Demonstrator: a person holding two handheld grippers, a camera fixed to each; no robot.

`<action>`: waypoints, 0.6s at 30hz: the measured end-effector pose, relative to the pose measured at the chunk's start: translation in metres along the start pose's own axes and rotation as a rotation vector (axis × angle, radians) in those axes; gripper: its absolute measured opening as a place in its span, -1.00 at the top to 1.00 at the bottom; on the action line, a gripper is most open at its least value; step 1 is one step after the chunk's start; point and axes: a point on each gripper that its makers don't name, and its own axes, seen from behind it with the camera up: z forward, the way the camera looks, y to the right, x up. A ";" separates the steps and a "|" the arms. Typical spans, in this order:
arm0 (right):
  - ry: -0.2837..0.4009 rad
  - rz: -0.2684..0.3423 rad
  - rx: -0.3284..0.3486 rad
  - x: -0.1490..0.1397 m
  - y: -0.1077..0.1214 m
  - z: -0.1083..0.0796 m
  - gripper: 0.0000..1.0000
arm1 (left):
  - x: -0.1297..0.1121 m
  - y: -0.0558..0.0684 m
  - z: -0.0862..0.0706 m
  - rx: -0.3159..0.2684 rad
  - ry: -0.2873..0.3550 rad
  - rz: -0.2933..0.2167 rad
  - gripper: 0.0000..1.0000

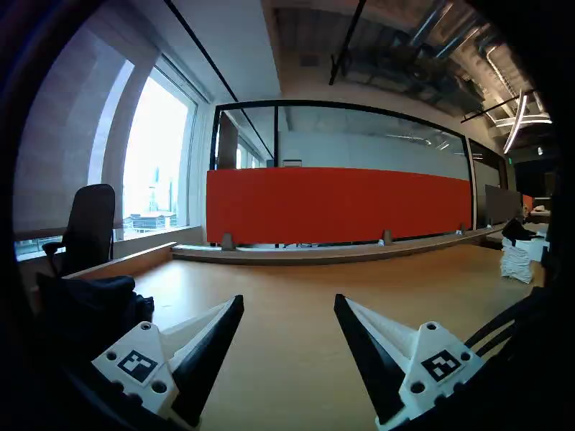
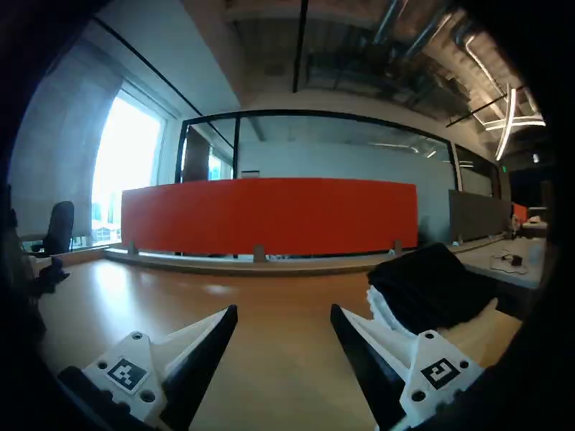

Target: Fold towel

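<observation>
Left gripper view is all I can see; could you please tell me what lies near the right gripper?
Observer: A stack of towels sits on the table, close beside the finger on the right of the right gripper view.
Operator: Thank you. Is the right gripper holding anything?
Observer: No, the right gripper is open, with bare wood between its fingers.
Operator: What is in that stack?
Observer: A black towel lies on top of folded white towels.
</observation>
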 end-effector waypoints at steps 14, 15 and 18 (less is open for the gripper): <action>0.000 -0.006 0.017 -0.003 -0.005 0.002 -1.00 | 0.000 -0.001 0.000 0.000 0.000 0.000 -0.87; -0.001 -0.006 0.016 -0.003 -0.005 0.002 -1.00 | 0.000 0.000 0.000 0.000 0.000 0.000 -0.87; -0.003 -0.006 0.015 -0.004 -0.005 0.002 -1.00 | 0.000 0.000 0.000 0.000 0.000 0.000 -0.87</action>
